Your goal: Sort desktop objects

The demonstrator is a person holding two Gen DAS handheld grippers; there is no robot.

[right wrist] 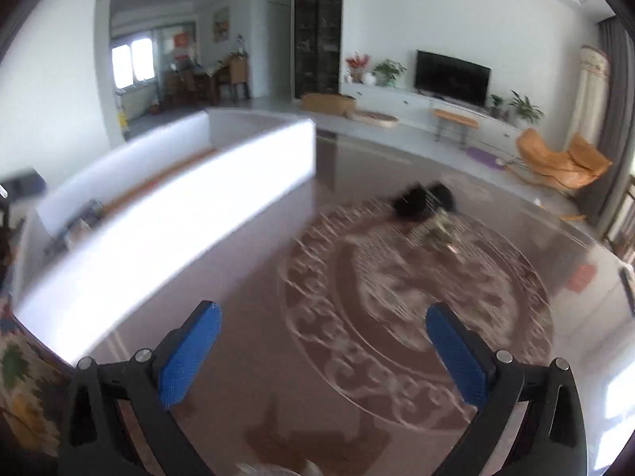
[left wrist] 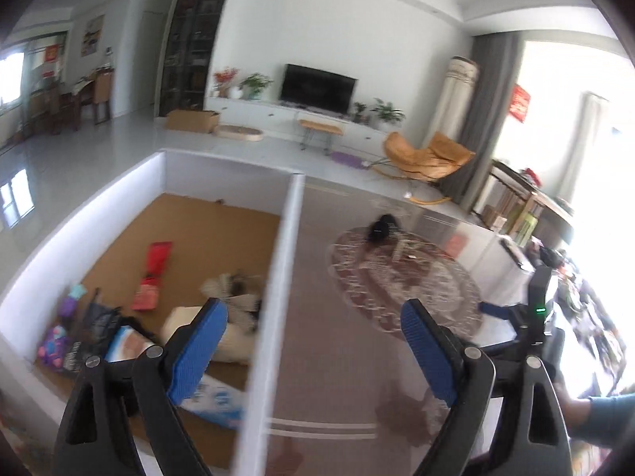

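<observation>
1. Desktop objects mostly sorted already, by the look of it: red packets (left wrist: 158,256), tissue packs (left wrist: 214,396), a purple pouch (left wrist: 53,343) and other blurred bits lie inside the white bin (left wrist: 119,182).
2. Left over: one dark clutter pile (right wrist: 426,208) on the counter (right wrist: 254,309), right of the white bin; contents too blurred to name.
3. Left hand-held gripper (left wrist: 313,341) spread wide, empty, straddling the white bin's right wall.
4. Right hand-held gripper (right wrist: 323,353) spread wide, empty, over the counter right of the white bin; pile lies well ahead of it, no contact.
</observation>
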